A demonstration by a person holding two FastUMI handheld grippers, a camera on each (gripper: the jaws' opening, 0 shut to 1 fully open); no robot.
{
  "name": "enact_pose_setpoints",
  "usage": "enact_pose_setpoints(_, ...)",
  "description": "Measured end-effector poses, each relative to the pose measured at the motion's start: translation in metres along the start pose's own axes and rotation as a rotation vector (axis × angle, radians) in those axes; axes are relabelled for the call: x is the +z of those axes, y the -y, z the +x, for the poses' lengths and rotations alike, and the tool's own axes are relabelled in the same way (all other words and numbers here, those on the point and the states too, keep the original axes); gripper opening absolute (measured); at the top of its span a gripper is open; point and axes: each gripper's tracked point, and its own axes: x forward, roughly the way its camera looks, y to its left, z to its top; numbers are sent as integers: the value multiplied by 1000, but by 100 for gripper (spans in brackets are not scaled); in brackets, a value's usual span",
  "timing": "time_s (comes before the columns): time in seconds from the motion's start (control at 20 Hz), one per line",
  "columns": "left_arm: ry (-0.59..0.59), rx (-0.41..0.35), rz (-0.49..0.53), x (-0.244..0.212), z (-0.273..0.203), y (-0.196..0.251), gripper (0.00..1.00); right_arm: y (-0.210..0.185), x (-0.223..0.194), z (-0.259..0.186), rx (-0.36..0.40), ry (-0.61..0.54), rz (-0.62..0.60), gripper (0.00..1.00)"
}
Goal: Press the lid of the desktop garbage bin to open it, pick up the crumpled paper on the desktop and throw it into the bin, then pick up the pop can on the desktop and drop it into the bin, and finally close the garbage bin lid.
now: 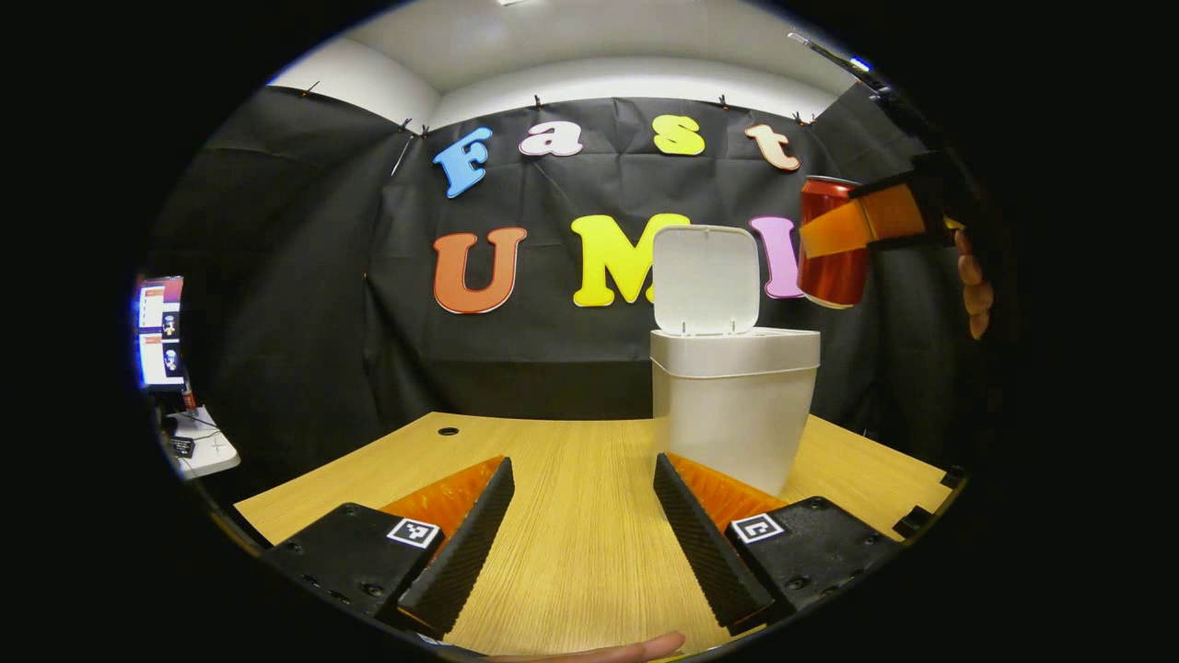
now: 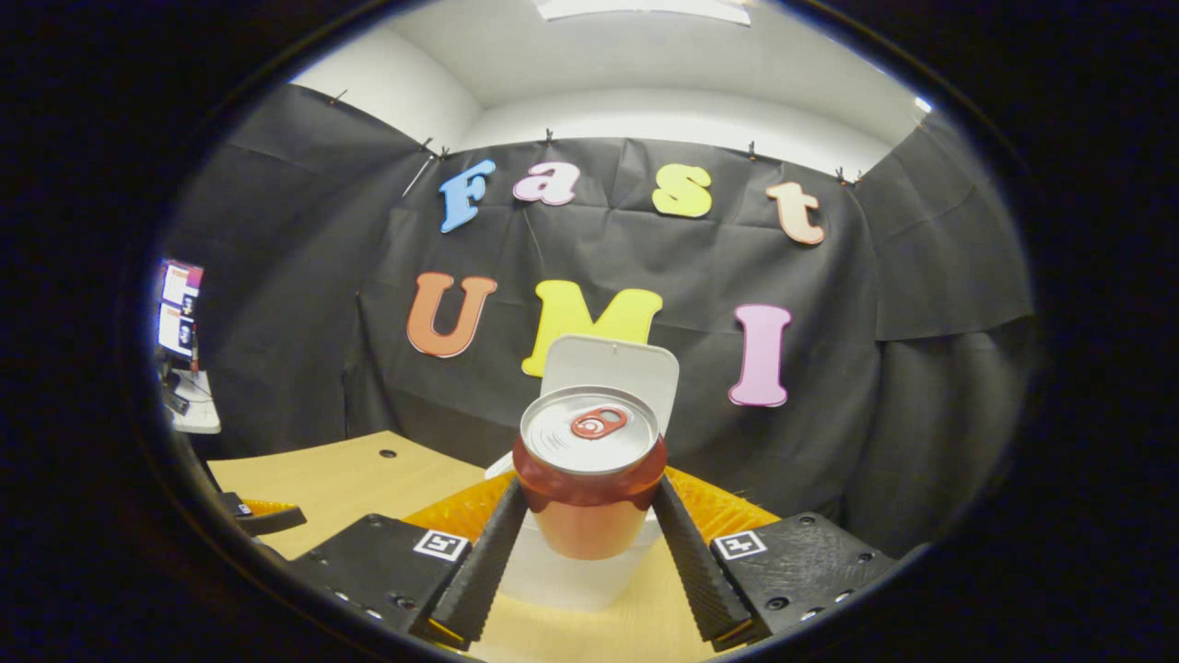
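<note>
Right gripper (image 2: 589, 525) jaws pinching pop can (image 2: 589, 479); left gripper (image 1: 582, 525) jaws spread above wooden desk (image 1: 571, 552), black-draped booth.

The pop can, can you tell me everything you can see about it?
The pop can is red and shiny, metal by its look, with a silver top and a red pull tab lying flat, so it looks unopened. It stands upright in the air, squeezed between the right gripper's two fingers, above the white bin whose lid stands open.
</note>
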Motion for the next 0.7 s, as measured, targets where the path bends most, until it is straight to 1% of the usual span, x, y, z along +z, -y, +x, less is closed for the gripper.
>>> enact_pose_setpoints(0.15, 3, -8, -23, 2, 0, -2, 99, 1, 21, 27, 8, -17, 16, 81)
enact_pose_setpoints(0.3, -6, -6, -38, 1, 0, -5, 98, -4, 40, 52, 33, -46, 96, 81)
enact_pose_setpoints(0.35, -12, 1, -42, -1, 0, -8, 99, -5, 44, 62, 41, -53, 101, 81)
enact_pose_setpoints(0.5, -16, 3, -54, -1, 1, -11, 99, -5, 39, 87, 33, -114, 67, 82)
enact_pose_setpoints(0.6, -16, 13, -52, -1, 2, -14, 99, -2, 30, 102, 14, -152, 44, 81)
enact_pose_setpoints(0.7, -18, 10, -44, -3, 2, -15, 99, 2, 18, 117, 3, -189, 55, 81)
